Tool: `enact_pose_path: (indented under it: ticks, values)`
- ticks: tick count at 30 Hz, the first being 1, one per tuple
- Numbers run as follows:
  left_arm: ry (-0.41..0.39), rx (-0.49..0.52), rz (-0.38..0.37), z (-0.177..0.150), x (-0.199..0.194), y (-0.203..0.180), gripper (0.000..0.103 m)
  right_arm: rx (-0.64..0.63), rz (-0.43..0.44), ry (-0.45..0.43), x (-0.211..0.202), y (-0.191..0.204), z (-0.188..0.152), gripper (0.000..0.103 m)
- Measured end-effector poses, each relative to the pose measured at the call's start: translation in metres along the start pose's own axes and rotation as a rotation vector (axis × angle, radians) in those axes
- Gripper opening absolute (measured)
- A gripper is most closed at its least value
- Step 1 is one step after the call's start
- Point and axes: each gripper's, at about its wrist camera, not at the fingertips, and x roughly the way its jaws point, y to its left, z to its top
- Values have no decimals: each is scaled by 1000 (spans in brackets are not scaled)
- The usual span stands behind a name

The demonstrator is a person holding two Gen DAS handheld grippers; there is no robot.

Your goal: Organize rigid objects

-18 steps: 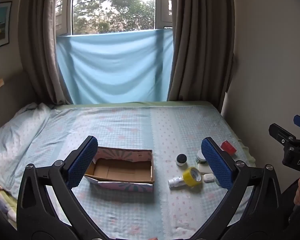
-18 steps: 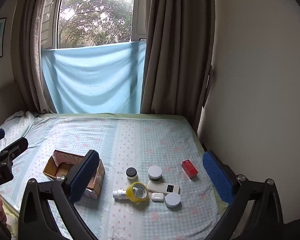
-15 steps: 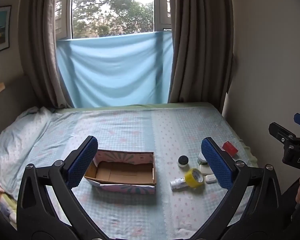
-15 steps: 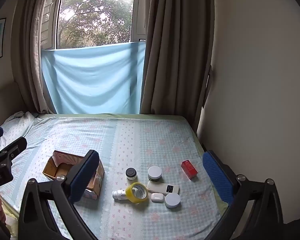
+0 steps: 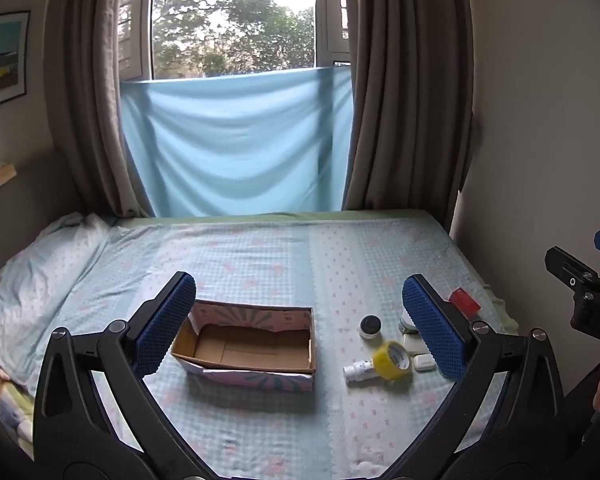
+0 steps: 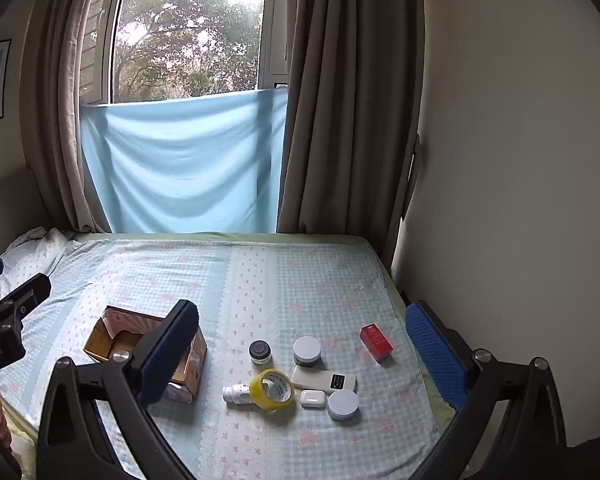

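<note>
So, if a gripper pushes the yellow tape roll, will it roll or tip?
The yellow tape roll leans on the small white bottle, so it probably topples flat. It looks stiff and light, and may slide on the bedsheet.

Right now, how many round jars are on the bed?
3: a dark-lidded jar nearest the box, a grey-lidded jar to its right, and another grey-lidded one nearest the camera, beside the earbud case. None looks hidden.

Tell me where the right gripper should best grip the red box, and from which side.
Probably from above, fingers closing across the two long sides of the red box. It lies flat on the bed, apart from the other items, so both long sides are free.
</note>
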Motion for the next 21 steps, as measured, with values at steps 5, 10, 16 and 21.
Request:
enact_pose_path:
  ticks: [5,10,16,21]
  values:
    - [-26,17,20,-1,-4,-5,103,-1,3,-7,0,-2,0,103]
    - [-49,24,23,-3,-8,-6,103,-4,7,-17,-3,-1,1,103]
    - [-36,26,5,-1,-7,-1,103,-6,8,-22,-1,-1,0,103]
    - [-30,1,-7,-1,-8,4,103,-6,6,-24,-2,1,-1,103]
